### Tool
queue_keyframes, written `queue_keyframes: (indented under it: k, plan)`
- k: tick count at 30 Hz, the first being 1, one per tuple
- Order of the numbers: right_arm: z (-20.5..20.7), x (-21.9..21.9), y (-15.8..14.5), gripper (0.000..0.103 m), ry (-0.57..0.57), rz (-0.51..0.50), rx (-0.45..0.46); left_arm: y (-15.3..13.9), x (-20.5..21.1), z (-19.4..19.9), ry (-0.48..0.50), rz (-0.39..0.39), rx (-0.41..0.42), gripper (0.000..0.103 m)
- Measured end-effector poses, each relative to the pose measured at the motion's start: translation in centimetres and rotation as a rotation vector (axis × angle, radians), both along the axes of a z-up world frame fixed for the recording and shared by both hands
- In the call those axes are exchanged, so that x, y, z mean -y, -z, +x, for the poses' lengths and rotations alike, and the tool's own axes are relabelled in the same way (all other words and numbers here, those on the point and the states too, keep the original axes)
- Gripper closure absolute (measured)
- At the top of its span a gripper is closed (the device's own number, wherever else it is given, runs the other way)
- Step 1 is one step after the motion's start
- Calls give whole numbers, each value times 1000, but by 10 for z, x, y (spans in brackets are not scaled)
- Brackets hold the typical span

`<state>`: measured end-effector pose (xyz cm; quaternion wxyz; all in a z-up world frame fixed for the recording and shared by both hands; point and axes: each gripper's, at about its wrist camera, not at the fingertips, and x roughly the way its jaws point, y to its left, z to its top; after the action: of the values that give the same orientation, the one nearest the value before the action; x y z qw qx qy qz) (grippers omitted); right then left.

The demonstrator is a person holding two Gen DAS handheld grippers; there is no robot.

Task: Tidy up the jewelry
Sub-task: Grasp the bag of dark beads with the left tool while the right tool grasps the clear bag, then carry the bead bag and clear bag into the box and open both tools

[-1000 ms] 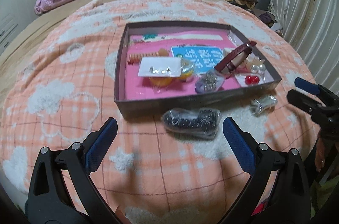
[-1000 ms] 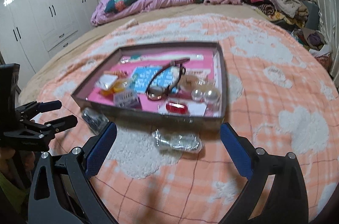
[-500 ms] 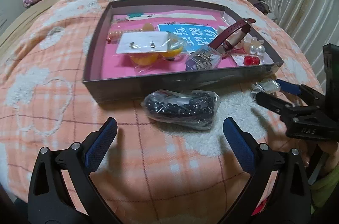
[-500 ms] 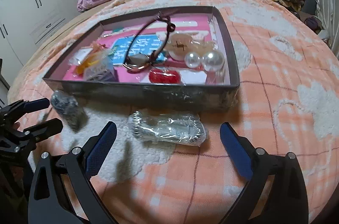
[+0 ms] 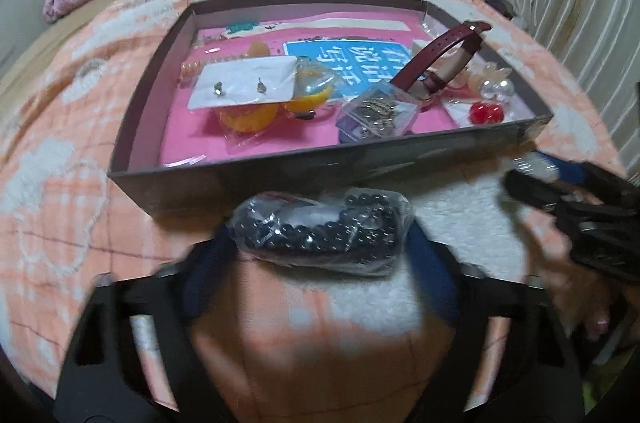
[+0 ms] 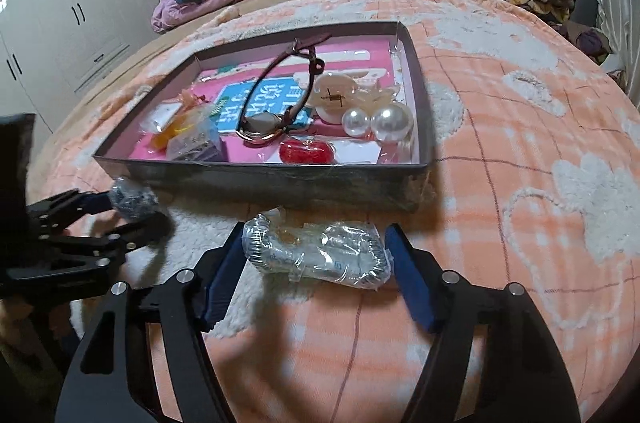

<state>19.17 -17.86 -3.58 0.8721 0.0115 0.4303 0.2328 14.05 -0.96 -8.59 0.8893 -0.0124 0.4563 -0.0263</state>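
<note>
In the lower middle of the left wrist view, one bag of black beads (image 5: 320, 231) lies on the bed blanket (image 5: 60, 183) between the left tongs (image 5: 320, 259), whose jaws are closing with blue pads at either end of it. In the right wrist view one bag of silver chain (image 6: 316, 251) lies likewise between the closing right tongs (image 6: 316, 263). Just behind both sits one box (image 6: 260, 179) with two pearls (image 6: 378, 121) and one watch (image 6: 272, 103).

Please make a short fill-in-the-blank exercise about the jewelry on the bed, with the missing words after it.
1. The bag of black beads lies between the fingers of the ____ gripper.
2. The clear bag of silver jewelry lies on the blanket, ____ the box.
3. The two pearls lie ____ the box.

Missing words: left; outside; inside
</note>
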Motion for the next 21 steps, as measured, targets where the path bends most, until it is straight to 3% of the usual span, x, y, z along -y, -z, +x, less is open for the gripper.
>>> queue_keyframes:
  k: [9, 21]
  plan:
    - [-28, -2, -36, 35, -46, 56, 72, -19, -17, -17, -18, -64, 11, 38]
    - [-37, -19, -76, 35, -105, 70, 171, -69, -53, -30, -103, -97, 131, 38]
